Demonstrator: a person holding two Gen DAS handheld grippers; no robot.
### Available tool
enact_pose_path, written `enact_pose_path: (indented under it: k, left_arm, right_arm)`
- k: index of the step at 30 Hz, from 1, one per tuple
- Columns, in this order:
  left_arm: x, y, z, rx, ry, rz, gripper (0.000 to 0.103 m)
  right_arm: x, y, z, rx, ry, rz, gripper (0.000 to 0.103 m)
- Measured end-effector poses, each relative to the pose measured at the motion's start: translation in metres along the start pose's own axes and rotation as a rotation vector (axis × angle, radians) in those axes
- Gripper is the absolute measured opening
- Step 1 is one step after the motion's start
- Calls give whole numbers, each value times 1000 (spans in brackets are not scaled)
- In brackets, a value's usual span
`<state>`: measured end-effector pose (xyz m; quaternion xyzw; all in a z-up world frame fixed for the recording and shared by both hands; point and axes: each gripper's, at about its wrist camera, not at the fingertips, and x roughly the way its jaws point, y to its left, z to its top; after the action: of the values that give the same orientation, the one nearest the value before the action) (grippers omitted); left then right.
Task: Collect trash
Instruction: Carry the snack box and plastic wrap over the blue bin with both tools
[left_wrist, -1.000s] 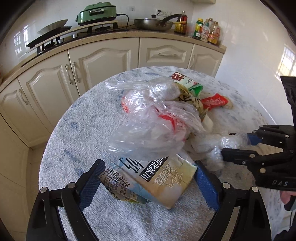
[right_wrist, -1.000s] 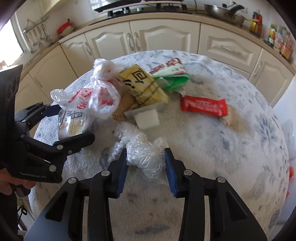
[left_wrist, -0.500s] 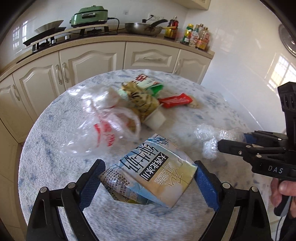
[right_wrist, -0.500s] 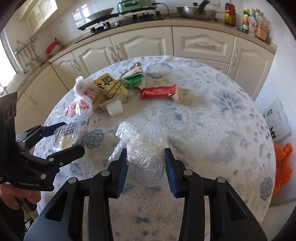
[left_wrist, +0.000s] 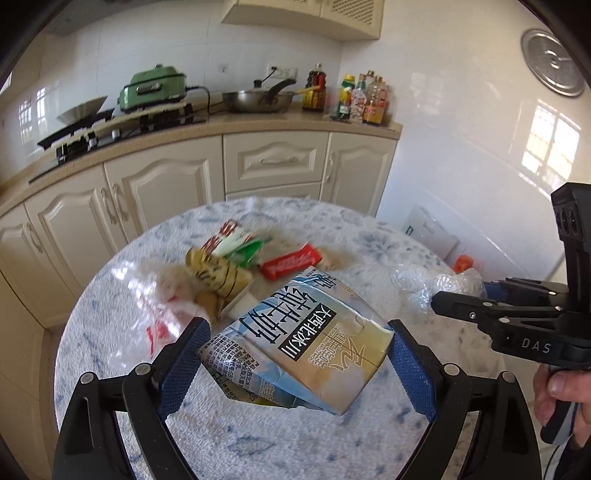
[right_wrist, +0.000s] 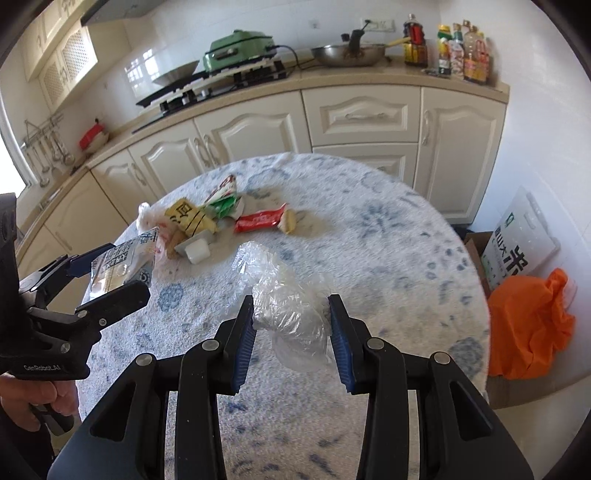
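Both tongs have risen since a second ago: the round surface (right_wrist: 388, 236) now lies well below them and more of the kitchen wall and upper cabinets shows in each view. The carton (left_wrist: 295, 339), which sat low against the litter pile, now hangs above the surface, and the clear bag (left_wrist: 147, 295) that draped over it before lies apart on the surface to its left. The plastic wad (right_wrist: 291, 314) has likewise come up off the surface with the right tongs.

The left tongs (left_wrist: 295, 369) stand wide, their blue pads pressed on the two sides of the flattened carton, which tilts with its printed face up. In the right wrist view the left tongs (right_wrist: 114, 273) show the same grip, with the carton (right_wrist: 122, 262) between the fingers.

The right tongs (right_wrist: 291, 339) are closed to a moderate gap on the crumpled plastic wad; both pads touch it and part of it sticks out ahead of the fingers. From the left wrist view the right tongs (left_wrist: 491, 306) hold the wad (left_wrist: 436, 284) at their tips.

Left on the surface are a yellow wrapper (right_wrist: 188, 218), a green and white packet (right_wrist: 221, 199), a red wrapper (right_wrist: 258, 221) and a white block (right_wrist: 197, 251). On the floor to the right sits an orange bag (right_wrist: 528, 325).
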<state>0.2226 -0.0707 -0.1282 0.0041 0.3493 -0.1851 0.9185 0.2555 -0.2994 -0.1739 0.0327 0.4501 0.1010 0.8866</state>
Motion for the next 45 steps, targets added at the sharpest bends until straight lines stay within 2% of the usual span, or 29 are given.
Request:
enact_pose_path:
  k: [14, 22, 27, 32, 38, 41, 45]
  left_arm:
    - [-25, -62, 24, 71, -79, -55, 91]
    - [-25, -114, 43, 133, -115, -134, 91]
    - [-13, -162, 54, 184, -114, -218, 91]
    - [13, -221, 61, 245, -65, -312, 91]
    - [62, -290, 54, 287, 45, -408, 91]
    - [92, -321, 49, 308, 108, -428, 91]
    - [133, -355, 40, 334, 190, -434, 91]
  right_arm:
    - [-60, -50, 0, 61, -111, -33, 38]
    - [-107, -99, -10, 136, -185, -103, 38]
    - [-138, -138, -22, 203, -226, -175, 38]
    - [-163, -190, -48, 306, -239, -264, 38]
    - [-172, -254, -93, 458, -199, -354, 38]
    - [-166, -280, -118, 519, -157, -391, 38]
    - [-152, -311, -150, 607, -109, -390, 38]
